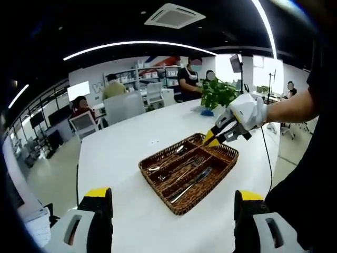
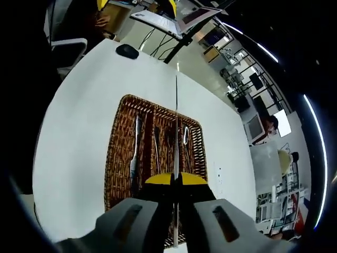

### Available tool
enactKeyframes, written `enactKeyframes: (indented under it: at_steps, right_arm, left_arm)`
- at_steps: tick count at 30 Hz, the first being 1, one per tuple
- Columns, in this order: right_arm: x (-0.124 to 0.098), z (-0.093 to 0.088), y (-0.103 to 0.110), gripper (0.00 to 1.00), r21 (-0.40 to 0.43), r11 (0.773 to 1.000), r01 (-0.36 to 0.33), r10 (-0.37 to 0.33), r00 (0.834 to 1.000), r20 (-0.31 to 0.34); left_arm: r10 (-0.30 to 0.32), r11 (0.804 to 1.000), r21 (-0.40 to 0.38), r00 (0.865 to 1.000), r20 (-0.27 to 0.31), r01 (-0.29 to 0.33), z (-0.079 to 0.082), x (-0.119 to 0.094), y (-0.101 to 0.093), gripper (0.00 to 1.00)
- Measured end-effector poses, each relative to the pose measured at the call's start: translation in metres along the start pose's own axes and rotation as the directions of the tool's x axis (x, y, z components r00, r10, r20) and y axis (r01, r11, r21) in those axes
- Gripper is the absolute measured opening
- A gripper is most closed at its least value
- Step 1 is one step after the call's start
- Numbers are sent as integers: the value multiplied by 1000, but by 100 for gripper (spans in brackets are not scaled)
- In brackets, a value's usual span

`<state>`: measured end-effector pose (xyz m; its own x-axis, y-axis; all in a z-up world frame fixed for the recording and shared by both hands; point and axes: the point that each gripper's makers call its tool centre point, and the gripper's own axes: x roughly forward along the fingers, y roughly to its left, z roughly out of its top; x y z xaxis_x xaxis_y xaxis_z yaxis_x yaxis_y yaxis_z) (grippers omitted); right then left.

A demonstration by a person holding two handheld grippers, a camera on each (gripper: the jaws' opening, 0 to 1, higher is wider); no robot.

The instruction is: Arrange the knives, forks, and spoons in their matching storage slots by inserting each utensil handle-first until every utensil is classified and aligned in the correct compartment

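The right gripper (image 2: pixel 176 182), fingers pinched on a thin silver utensil (image 2: pixel 176 126), hangs above the brown woven wicker tray (image 2: pixel 117 158) on the white bench (image 2: pixel 73 147), where knives, forks and spoons lie in slots. The left gripper (image 1: pixel 171 203) hovers with fingers spread wide.

White table (image 1: pixel 121 142), wicker tray (image 1: pixel 229 154)

- I worked in an open-plan office.
- My white bench (image 1: pixel 121 142) stood among office chairs (image 1: pixel 84 124) and seated people (image 1: pixel 113 87).
- Shelving (image 1: pixel 152 76) lined the far wall, under strip lights (image 1: pixel 137 45) and a ceiling air-conditioning unit (image 1: pixel 174 15).
- A laptop (image 2: pixel 176 18) sat nearby.
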<state>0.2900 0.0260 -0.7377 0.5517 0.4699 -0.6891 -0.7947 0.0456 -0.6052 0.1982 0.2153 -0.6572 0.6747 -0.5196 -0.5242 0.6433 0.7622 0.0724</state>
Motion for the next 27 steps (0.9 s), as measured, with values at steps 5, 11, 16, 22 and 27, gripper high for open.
enactKeyframes:
  at_steps: [5,11,16,22,27]
  right_arm:
    - [8,-3,10,0,1,1000,-13,13,1000,-5]
    - [17,-9,19,0,17,1000,-25,25,1000,-10]
    - [27,-14,29,0,21,999,-39,39,999,-20]
    - [40,-18,43,0,24,997,-71,71,997,-30]
    - [48,-20,52,0,30,995,-93,94,995,-29]
  left_arm:
    - [-2,1000,-2,1000,-5,2,-8,1,8,100]
    - [2,1000,-6,1000,-1,-2,-11,1,13,100]
    - [9,1000,-13,1000,-1,-9,-13,-1,15,100]
    - [11,1000,-18,1000,-8,-12,-15,-4,11,100]
    - [13,1000,-21,1000,-14,-13,-13,-7,2,100]
